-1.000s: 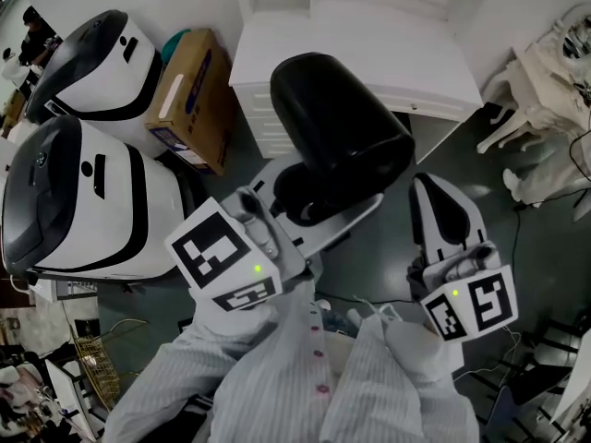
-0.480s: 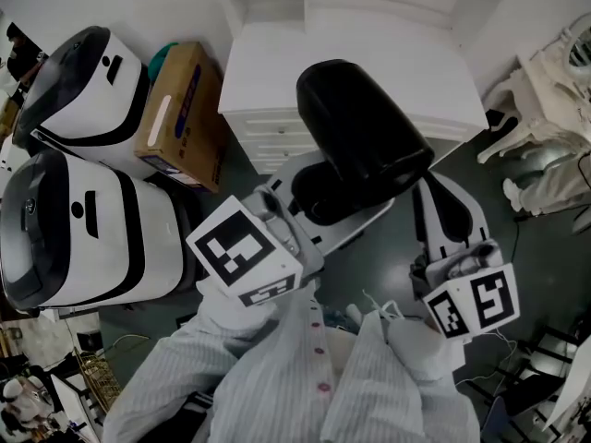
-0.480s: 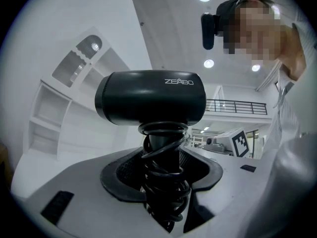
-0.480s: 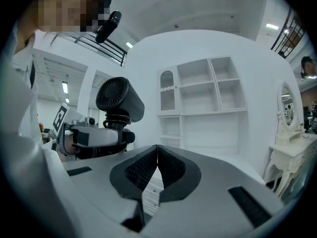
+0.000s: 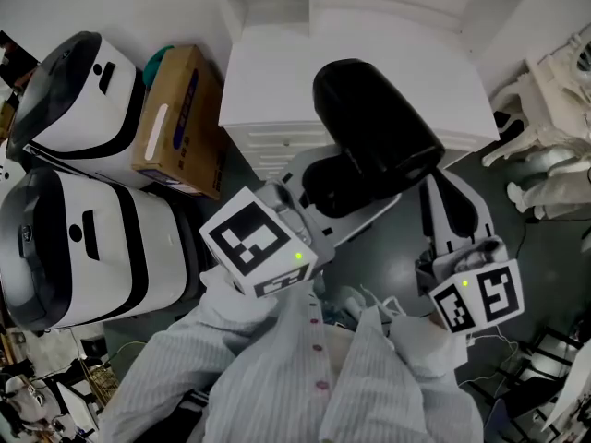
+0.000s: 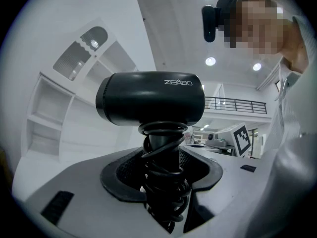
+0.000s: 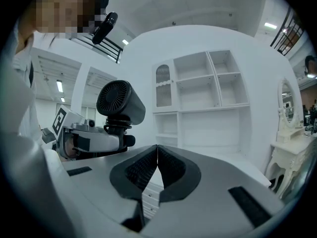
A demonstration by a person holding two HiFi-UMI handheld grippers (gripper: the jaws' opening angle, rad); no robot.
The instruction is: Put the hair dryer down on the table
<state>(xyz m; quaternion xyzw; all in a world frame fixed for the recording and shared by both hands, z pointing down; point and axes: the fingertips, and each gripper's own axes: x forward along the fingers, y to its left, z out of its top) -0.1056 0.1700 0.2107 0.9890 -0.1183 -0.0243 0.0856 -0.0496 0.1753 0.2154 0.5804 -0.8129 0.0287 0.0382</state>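
Observation:
A black hair dryer (image 5: 374, 137) stands upright in my left gripper (image 5: 337, 187), whose jaws are shut on its handle, with the cord coiled round that handle. In the left gripper view the dryer's barrel (image 6: 151, 103) lies crosswise above the jaws of the left gripper (image 6: 161, 170). The dryer hangs over the front edge of the white table (image 5: 268, 72). To its right my right gripper (image 5: 450, 206) is shut with nothing in it; its pads meet in the right gripper view (image 7: 157, 165). That view shows the dryer (image 7: 120, 103) from behind, at the left.
Two white-and-black machines (image 5: 83, 238) (image 5: 78, 90) stand on the floor at the left, with a cardboard box (image 5: 175, 123) beside them. The table has drawers (image 5: 277, 146) in front and a white shelf unit (image 7: 198, 93) at its back. A white ornate chair (image 5: 554, 81) stands at the right.
Both grippers have moved forward toward the white table, the left one carrying the dryer. The dryer's barrel now overlaps the table's front edge. Neither gripper's jaws have changed.

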